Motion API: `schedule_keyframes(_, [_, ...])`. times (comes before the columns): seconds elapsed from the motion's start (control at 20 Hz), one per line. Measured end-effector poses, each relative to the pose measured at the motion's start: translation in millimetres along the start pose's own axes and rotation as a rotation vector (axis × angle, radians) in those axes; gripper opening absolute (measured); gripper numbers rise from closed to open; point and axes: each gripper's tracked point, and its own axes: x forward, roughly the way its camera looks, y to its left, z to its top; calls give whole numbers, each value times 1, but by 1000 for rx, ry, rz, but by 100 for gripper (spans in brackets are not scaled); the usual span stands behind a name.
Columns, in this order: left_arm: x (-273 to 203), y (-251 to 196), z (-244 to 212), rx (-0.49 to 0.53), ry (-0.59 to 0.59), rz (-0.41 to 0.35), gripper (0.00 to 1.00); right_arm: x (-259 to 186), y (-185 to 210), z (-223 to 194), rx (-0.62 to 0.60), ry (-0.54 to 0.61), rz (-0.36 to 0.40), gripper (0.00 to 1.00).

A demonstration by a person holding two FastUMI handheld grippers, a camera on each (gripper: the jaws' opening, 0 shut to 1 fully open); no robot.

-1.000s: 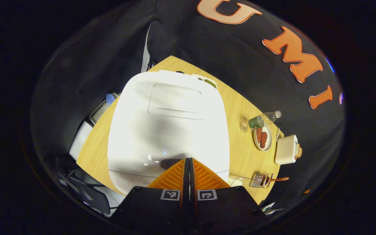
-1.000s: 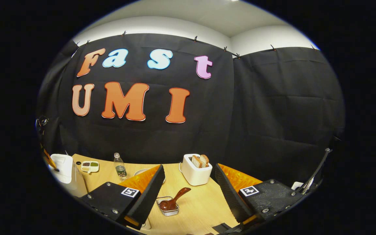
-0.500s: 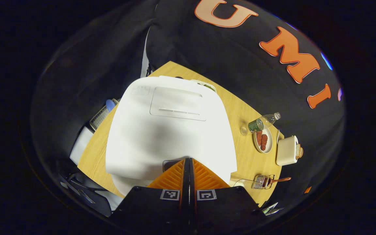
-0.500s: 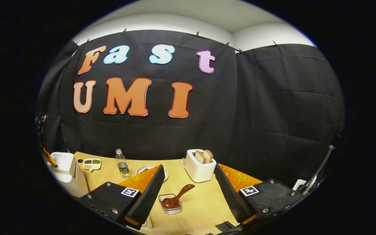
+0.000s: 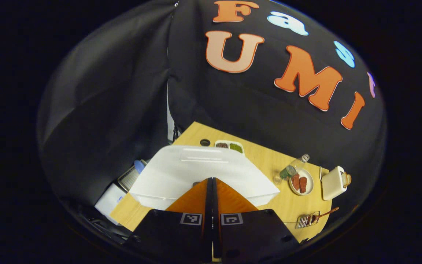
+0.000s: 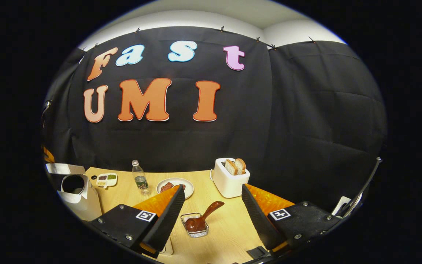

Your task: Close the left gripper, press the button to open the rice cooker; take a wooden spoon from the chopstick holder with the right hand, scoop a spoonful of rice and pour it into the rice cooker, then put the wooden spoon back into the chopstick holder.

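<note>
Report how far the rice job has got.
Done: the rice cooker stands open, its lid raised, with the left gripper shut, jaws together. In hand: the right gripper hangs open above the wooden spoon, which lies in its wire holder, not yet gripped. Left: taking the spoon, scooping, pouring, returning it.

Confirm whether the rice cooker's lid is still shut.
No: the rice cooker shows its lid raised above a dark, open pot.

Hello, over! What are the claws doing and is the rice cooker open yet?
Left claw shut, at the lid. Right claw open, empty. Rice cooker lid up, pot showing. Wooden spoon in its wire holder, path clear.
</note>
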Motion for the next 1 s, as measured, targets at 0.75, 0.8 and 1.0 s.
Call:
schedule_keyframes(0.75, [-96,-55,30,137,-395,-79,9,67,8,-108,208,308,139,96])
schedule_keyframes(0.8, [-101,-62,23,146,-392,-97,22,74,11,-116,228,340,156,96])
schedule_keyframes(1.0, [-123,-65,10,201,-410,-51,69,100,14,-139,290,417,201,95])
